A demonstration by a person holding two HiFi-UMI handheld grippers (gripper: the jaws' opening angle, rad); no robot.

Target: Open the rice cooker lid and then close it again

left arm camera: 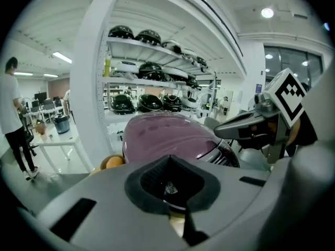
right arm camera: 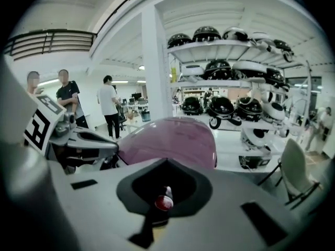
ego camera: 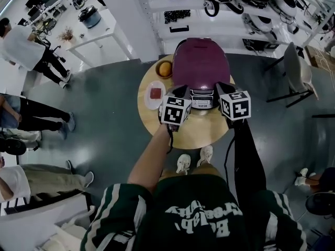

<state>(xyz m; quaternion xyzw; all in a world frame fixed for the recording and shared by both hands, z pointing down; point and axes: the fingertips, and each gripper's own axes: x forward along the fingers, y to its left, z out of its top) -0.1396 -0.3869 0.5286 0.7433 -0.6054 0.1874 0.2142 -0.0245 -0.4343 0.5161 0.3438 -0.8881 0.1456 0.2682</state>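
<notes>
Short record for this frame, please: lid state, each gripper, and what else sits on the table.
lid: rice cooker closed
left gripper: jaws together, empty, by the cooker's front
right gripper: jaws together, empty, by the cooker's front
table: round, wooden
other items: white plate, round orange item, both left of cooker

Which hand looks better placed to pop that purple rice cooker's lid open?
Left, but only narrowly. The left tongs and right tongs are both shut, flanking the front panel below the closed lid. The left seems slightly nearer the panel.
</notes>
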